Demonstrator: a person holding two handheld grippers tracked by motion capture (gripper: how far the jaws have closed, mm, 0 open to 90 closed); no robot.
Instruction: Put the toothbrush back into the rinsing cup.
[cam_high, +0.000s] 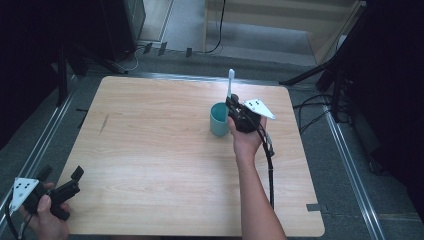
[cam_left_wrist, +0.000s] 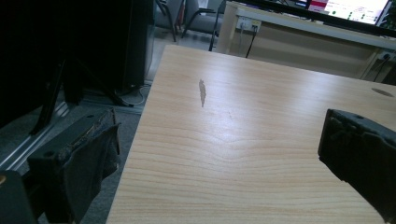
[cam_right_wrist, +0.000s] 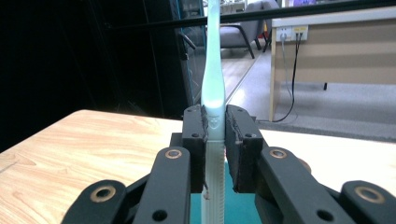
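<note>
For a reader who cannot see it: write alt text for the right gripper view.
The right gripper has its two black fingers shut on the handle of a pale toothbrush, which stands upright between them. A teal cup shows just below the fingers, over a light wooden table. Behind are a dark backdrop and a beige desk.

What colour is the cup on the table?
Teal, a blue-green; the cup shows best in the high view.

- No text, label or number can be read anywhere.
- The monitor (cam_left_wrist: 356, 8) beyond the bench shows coloured blocks (too blurred to read).
</note>
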